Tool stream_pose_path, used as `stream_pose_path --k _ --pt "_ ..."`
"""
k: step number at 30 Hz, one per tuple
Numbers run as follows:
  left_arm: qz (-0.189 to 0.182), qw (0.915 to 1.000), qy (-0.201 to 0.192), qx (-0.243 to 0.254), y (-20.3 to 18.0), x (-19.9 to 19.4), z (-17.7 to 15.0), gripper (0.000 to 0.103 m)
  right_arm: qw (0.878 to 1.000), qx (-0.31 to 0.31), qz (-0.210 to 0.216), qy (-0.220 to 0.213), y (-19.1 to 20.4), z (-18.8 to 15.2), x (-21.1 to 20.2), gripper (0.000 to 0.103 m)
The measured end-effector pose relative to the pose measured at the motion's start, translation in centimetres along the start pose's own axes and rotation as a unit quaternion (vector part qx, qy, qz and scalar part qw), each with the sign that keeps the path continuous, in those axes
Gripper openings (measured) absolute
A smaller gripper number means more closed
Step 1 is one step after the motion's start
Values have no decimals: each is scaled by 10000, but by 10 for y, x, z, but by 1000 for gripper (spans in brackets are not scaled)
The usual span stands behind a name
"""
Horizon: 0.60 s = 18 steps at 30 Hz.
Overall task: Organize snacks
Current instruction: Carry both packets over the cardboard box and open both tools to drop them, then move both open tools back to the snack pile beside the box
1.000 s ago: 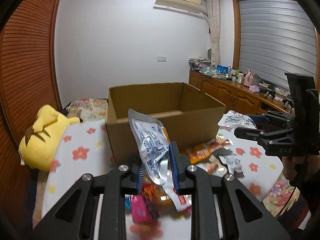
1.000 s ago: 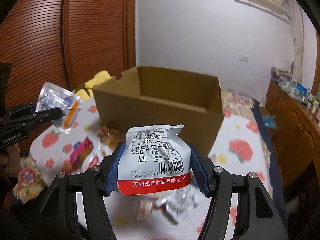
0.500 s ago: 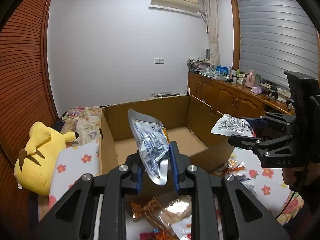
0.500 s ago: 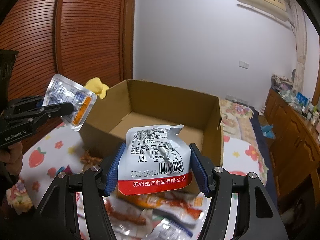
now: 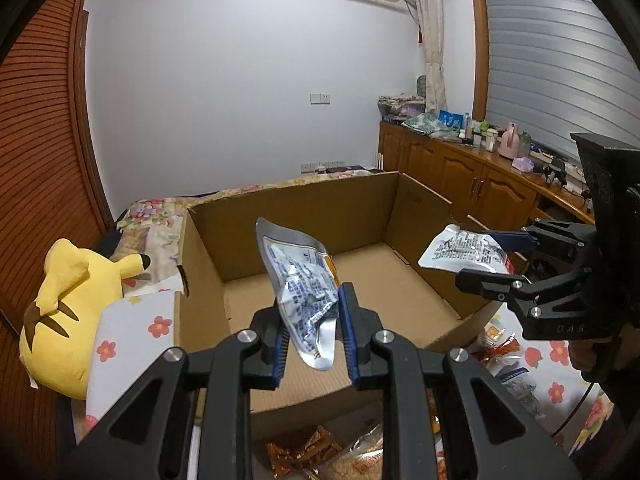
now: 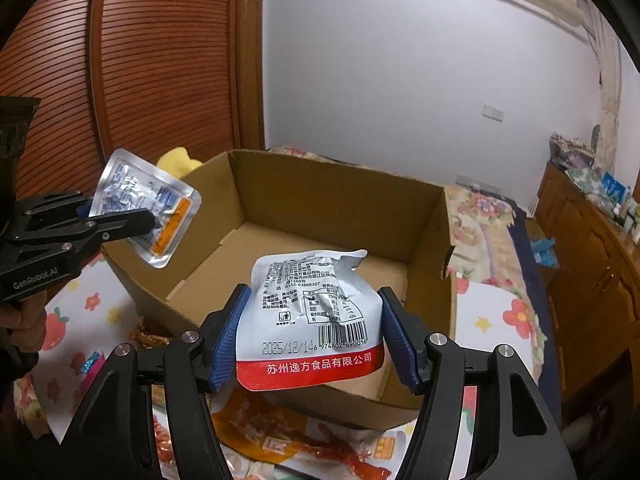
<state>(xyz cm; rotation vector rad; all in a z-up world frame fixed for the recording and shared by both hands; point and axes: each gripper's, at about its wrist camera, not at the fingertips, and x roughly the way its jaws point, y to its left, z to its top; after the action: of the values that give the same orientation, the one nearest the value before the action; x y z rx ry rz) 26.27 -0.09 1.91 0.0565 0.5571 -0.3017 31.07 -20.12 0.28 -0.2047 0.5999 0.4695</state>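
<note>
While both tongs tilt downward (over the box [image 5: 304, 208]) — each grips a pouch.

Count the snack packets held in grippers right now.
2. A silver packet is in the left gripper; a white, red-banded packet is in the right gripper. Both hang over the box.

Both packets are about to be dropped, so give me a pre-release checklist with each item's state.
1. Left claw grips the silver packet: ok.
2. Right claw grips the white packet: ok.
3. Cardboard box is open on top: ok.
4. Box floor is bare, room for both: ok.
5. Silver packet is over the box opening: ok in the left view, near the box's edge in the right view.
6. White packet is fully past the near wall: cannot tell.
</note>
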Motion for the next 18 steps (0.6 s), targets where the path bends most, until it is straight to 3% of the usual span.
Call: stream_pose_path --k 10,18 --pt "-1 9999 122 83 -4 17 7 21 9998 90 -91 162 -10 -3 16 72" --pt "58 9997 233 99 -3 28 9 21 9998 183 -60 87 -11 -7 3 73"
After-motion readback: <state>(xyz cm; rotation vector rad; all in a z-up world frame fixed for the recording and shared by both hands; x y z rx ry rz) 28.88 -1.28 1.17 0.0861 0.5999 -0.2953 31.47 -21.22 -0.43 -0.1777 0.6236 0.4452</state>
